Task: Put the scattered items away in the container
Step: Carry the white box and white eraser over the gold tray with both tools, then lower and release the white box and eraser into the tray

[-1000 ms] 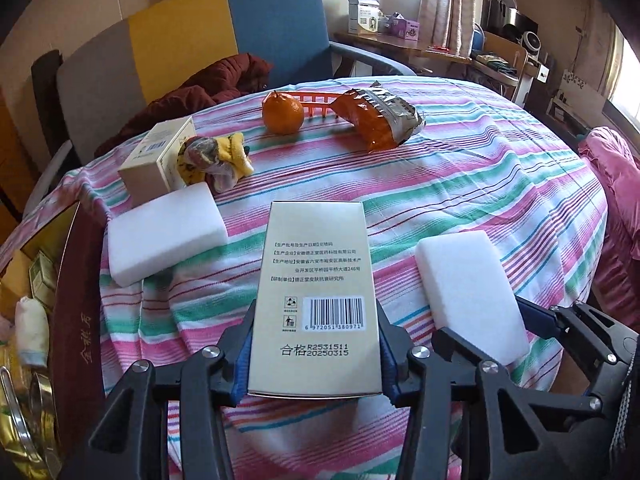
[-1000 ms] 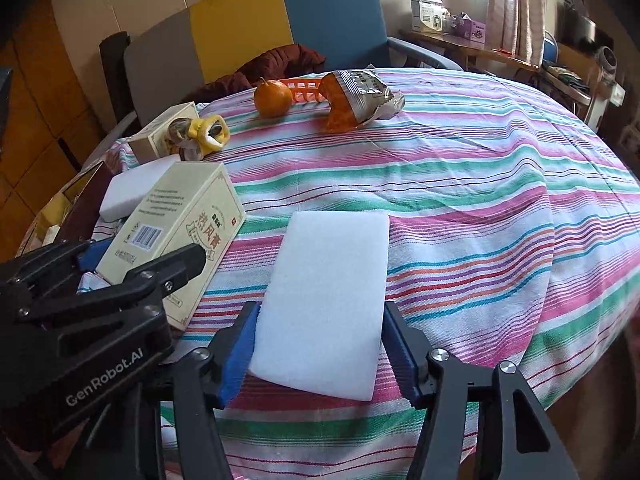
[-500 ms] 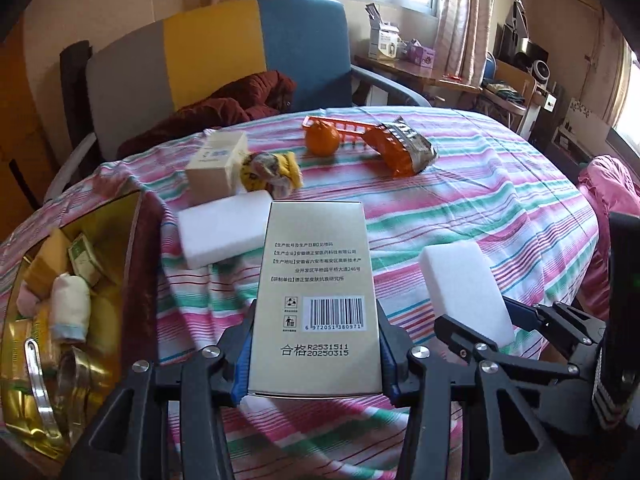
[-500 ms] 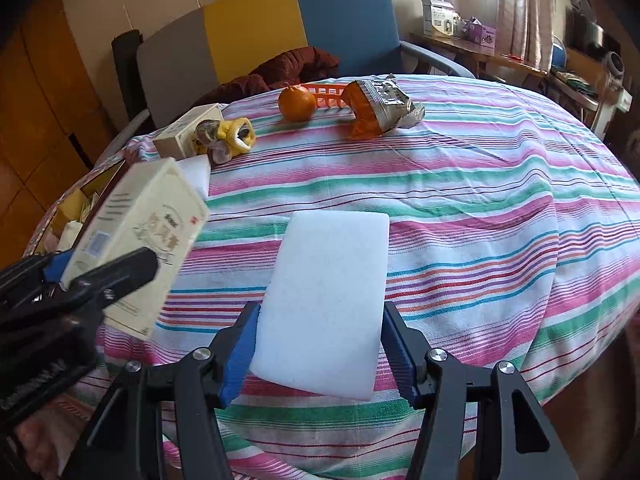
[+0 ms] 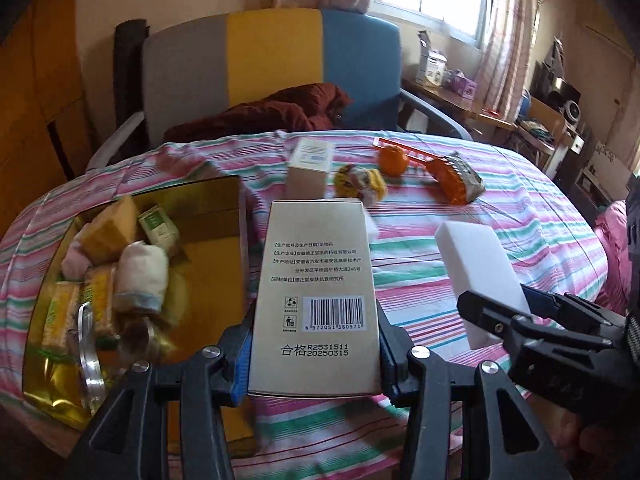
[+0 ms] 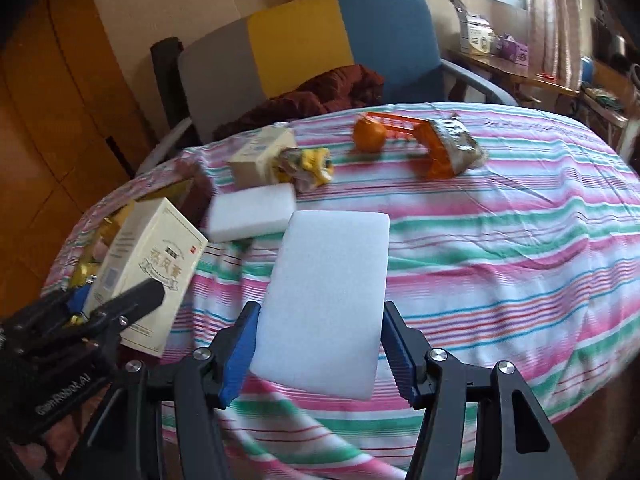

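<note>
At the left edge of the striped table (image 5: 500,248) we see the gold container (image 5: 216,200), its inside already holding a yellow sponge, small packets and a rolled cloth. Just right of it, lifted off the cloth, we find the left gripper (image 5: 314,356) clamped on the beige carton (image 5: 316,292), blue pads pressing both long sides, barcode face up. Beyond the carton, toward the far edge, stand a second small box (image 5: 308,172) and a yellow bundle (image 5: 362,182) touching it. A white foam block (image 6: 252,212) lies on the cloth between these and the near edge. Further right we see the right gripper (image 6: 320,354) closed on the white sponge (image 6: 328,300), which is tilted and raised above the near edge. At the far side rest an orange (image 6: 369,134), an orange comb-like piece (image 6: 402,126) behind it, and a crumpled snack bag (image 6: 450,148). A grey, yellow and blue chair (image 6: 320,40) stands behind the table.
</note>
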Tool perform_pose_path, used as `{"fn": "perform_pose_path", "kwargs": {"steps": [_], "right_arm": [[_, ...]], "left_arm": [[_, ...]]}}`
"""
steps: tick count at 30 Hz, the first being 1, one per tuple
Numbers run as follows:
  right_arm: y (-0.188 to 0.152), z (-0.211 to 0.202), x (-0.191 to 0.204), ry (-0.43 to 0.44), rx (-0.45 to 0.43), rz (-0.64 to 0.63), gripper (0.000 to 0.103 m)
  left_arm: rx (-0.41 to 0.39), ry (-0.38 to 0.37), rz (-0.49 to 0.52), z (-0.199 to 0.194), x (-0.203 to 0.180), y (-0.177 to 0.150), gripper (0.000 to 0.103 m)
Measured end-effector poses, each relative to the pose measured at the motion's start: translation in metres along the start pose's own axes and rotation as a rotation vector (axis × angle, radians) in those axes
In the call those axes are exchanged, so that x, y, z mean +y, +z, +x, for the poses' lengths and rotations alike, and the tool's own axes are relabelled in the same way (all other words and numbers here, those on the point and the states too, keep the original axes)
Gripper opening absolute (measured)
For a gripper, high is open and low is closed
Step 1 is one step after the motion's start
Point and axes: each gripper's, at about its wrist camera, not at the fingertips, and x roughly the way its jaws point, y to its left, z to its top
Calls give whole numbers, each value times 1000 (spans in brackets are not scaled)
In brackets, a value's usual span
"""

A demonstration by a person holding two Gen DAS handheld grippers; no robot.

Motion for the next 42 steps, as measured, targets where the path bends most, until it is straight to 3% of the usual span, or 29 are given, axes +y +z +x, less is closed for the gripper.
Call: {"fn": "perform_pose_path", "kwargs": {"steps": [10, 16, 19, 24, 31, 33, 35, 38, 42], "right_arm": [[15, 15, 93, 191, 31, -97, 60], [16, 42, 136, 248, 95, -131, 60], [18, 56, 152, 239, 101, -156, 61], [21, 78, 160, 216, 139, -125, 72], [22, 66, 140, 223, 94, -56, 75], [21, 64, 135, 211, 87, -51, 74], [20, 62, 134, 200, 87, -74, 59], [17, 63, 141, 198, 94, -139, 44], [12, 63, 142, 156, 84, -170, 44]], "left_arm": [[63, 47, -161, 5, 80, -20, 49], [116, 65, -176, 18, 106, -34, 50], [150, 24, -187, 24, 113, -38, 51], [215, -24, -253, 24, 119, -47, 51], [135, -2, -246, 0, 115, -49, 52], [105, -2, -244, -5, 114, -47, 52], [82, 0, -227, -3, 113, -45, 51], [86, 10, -218, 2, 114, -44, 49], [67, 51, -224, 3, 118, -42, 45]]}}
